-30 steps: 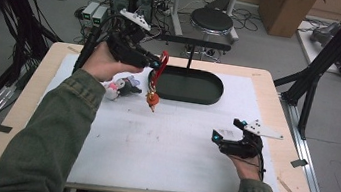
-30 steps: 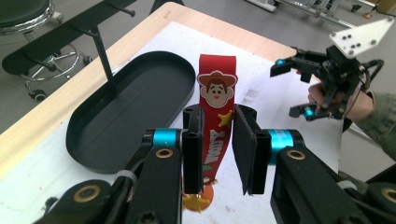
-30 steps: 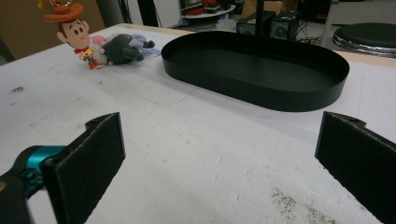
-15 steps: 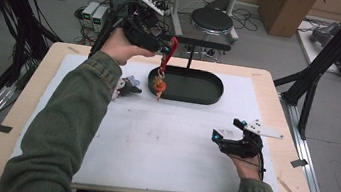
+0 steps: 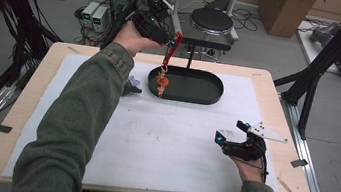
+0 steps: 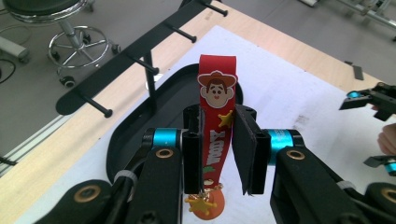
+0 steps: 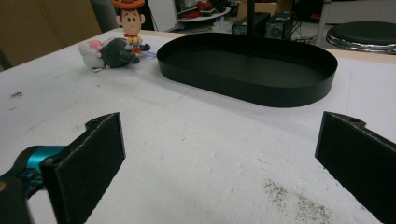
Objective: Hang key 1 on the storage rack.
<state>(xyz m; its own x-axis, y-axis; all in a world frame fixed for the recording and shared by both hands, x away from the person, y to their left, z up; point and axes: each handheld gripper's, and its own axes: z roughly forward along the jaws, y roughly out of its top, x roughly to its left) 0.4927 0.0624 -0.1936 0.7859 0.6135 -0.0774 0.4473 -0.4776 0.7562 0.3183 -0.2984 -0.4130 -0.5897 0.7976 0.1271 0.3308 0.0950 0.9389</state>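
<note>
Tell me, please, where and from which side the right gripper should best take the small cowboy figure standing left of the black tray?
Probably by the slim body under the wide hat of the cowboy figure, coming in level from the open table side. It stands upright, with plush toys crowding its foot.

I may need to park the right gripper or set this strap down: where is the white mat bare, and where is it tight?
Bare: the white mat between the black tray and the near edge, left of the right gripper. The tray floor is bare too. Crowded: the toys by the tray's left end, and the peg rack behind it.
</note>
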